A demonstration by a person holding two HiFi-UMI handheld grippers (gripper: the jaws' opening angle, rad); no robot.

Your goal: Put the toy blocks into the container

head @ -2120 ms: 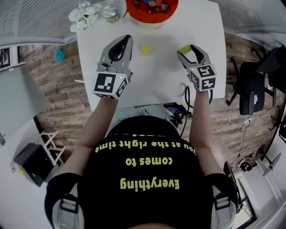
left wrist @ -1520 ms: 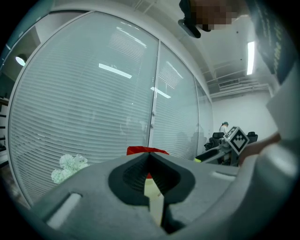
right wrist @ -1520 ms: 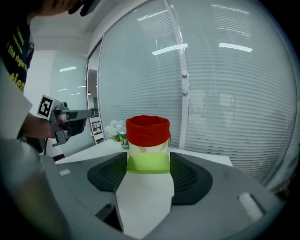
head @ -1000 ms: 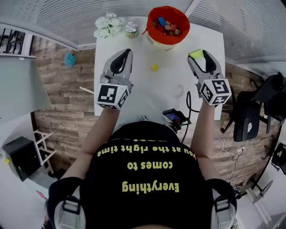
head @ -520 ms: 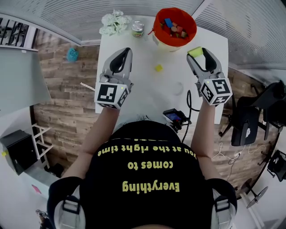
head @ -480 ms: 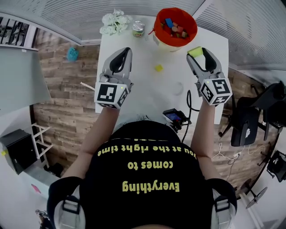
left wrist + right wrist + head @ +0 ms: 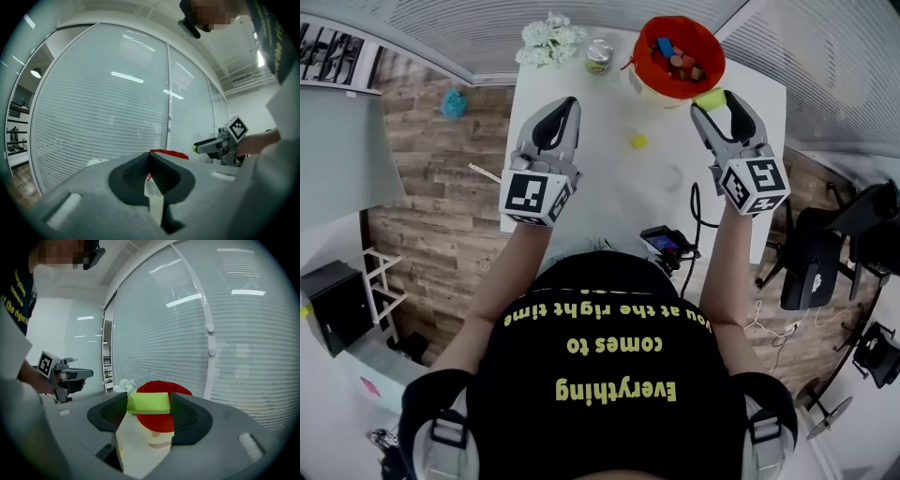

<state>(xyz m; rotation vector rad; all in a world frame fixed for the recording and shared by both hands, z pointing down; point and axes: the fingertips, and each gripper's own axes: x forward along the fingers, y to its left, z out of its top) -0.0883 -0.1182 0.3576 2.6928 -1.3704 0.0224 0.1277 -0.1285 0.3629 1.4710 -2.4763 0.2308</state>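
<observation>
Beside the red container [image 7: 161,423], your right gripper [image 7: 713,103] clamps the green block [image 7: 148,403]. Your left gripper [image 7: 150,159] is closed and empty. A yellow block [image 7: 638,142] lies on the table [image 7: 600,183].

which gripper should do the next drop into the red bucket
Right: the right gripper is shut on a lime green block beside the red plastic bucket; the left gripper is shut, empty, farther back.
</observation>
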